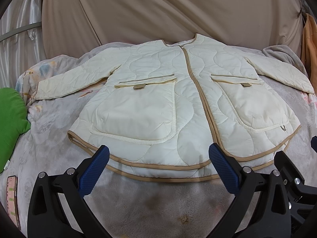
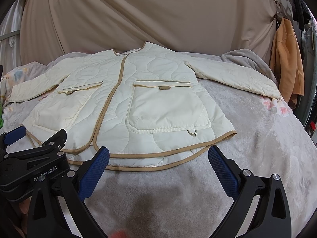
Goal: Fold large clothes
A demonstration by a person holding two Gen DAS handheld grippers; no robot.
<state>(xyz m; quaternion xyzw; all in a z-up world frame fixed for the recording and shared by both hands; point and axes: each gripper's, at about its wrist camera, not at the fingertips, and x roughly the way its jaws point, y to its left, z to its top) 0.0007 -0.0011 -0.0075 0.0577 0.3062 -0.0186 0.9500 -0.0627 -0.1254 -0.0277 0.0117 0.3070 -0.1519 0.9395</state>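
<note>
Grey fleece blanket (image 1: 59,138) under a cream quilted jacket (image 1: 158,99), soft, puffy, probably light and slippery; left gripper (image 1: 158,156) and right gripper (image 2: 158,156) both spread, empty, hem just ahead, best pinched at tan trim.

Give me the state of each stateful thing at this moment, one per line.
Jacket: unfolded, flat, front up, zipped.
Sleeves: spread outward.
Left gripper: open, empty, at the hem.
Right gripper: open, empty, at the hem.
Orange garment: hanging.
</note>
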